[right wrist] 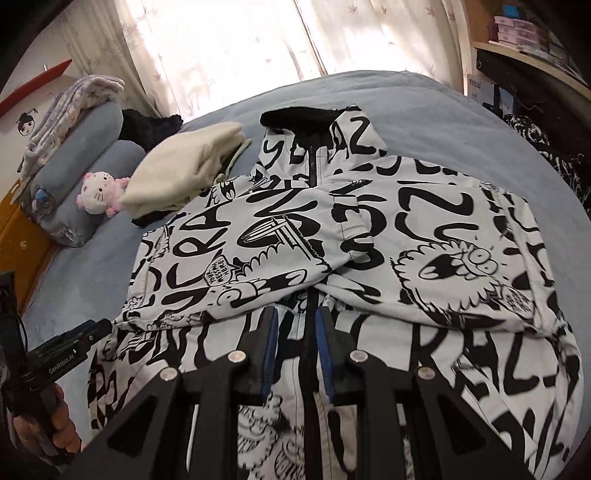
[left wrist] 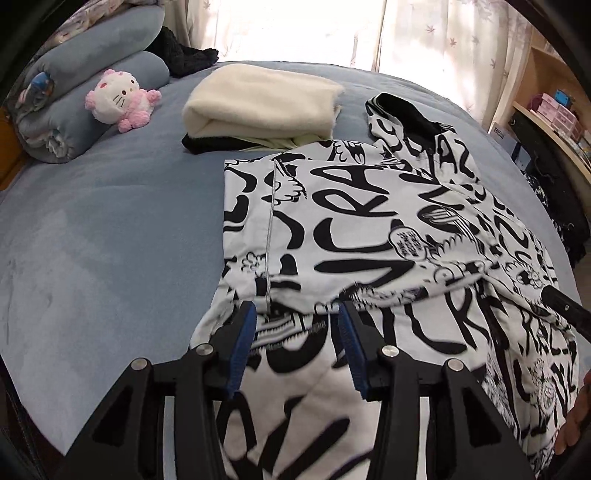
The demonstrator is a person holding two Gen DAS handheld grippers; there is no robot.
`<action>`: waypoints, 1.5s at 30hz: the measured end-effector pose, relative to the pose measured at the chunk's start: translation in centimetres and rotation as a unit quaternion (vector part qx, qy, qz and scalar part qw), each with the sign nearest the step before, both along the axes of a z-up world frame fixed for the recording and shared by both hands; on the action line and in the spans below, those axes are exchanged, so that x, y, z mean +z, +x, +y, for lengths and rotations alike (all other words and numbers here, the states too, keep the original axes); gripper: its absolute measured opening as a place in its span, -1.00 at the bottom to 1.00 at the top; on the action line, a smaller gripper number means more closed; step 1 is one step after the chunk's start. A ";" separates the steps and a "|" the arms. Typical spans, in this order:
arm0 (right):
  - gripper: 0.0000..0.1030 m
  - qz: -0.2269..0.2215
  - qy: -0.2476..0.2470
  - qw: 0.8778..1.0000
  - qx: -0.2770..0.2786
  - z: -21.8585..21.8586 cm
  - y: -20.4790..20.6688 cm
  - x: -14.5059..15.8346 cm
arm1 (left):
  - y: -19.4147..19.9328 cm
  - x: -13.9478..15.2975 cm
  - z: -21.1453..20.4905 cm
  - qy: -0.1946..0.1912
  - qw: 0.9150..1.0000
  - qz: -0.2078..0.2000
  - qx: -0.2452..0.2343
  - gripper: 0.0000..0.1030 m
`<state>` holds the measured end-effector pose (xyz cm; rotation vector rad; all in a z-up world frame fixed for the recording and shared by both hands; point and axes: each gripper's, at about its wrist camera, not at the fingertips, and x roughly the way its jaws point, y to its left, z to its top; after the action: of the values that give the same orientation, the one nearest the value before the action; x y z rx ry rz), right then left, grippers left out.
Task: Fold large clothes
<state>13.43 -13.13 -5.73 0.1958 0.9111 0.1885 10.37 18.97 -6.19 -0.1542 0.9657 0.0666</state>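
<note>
A large white jacket with black graffiti print (left wrist: 369, 229) (right wrist: 332, 240) lies flat on the blue bed, collar away from me, both sleeves folded across its front. My left gripper (left wrist: 299, 314) hovers over the jacket's lower left part, near the folded sleeve's cuff, open with nothing between its blue pads. It also shows at the lower left of the right wrist view as the left gripper (right wrist: 92, 330), held by a hand (right wrist: 55, 424). My right gripper (right wrist: 297, 319) hangs above the zipper line, its jaws narrowly apart and gripping nothing. In the left wrist view the right gripper (left wrist: 561, 306) appears blurred.
A folded cream blanket (left wrist: 258, 103) on dark clothes lies beyond the jacket. A pink and white plush toy (left wrist: 118, 98) leans on rolled blue bedding (left wrist: 85, 92) at the far left. Curtains (left wrist: 332, 29) hang behind; shelves (left wrist: 546, 122) stand right. Bare blue bed (left wrist: 110, 240) spreads left.
</note>
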 end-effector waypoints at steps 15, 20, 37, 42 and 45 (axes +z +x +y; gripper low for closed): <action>-0.60 -0.027 0.016 0.999 -0.021 -1.8 -7.6 2.2 | -7.5 3.3 0.0 0.019 1.000 -0.015 -0.001 0.05; -0.60 -0.029 0.015 0.999 -0.024 -2.8 -10.2 2.3 | -10.2 3.8 0.3 0.025 1.000 -0.013 -0.012 0.13; -0.28 -0.004 -0.017 1.000 -0.022 -8.1 -18.1 0.9 | -17.5 -1.2 4.8 -0.085 0.995 0.051 -0.019 0.28; -0.28 0.010 -0.029 0.999 -0.040 -12.0 -20.5 0.3 | -17.8 -3.9 4.0 -0.122 0.988 0.081 -0.038 0.28; -0.28 0.024 -0.029 0.997 -0.071 -15.0 -21.6 -0.4 | -17.6 -5.2 3.6 -0.131 0.986 0.091 -0.040 0.28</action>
<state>-8.19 -28.15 -6.10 0.2106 0.9452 0.0258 -7.24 22.61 -11.43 -0.3555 1.1609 -0.1233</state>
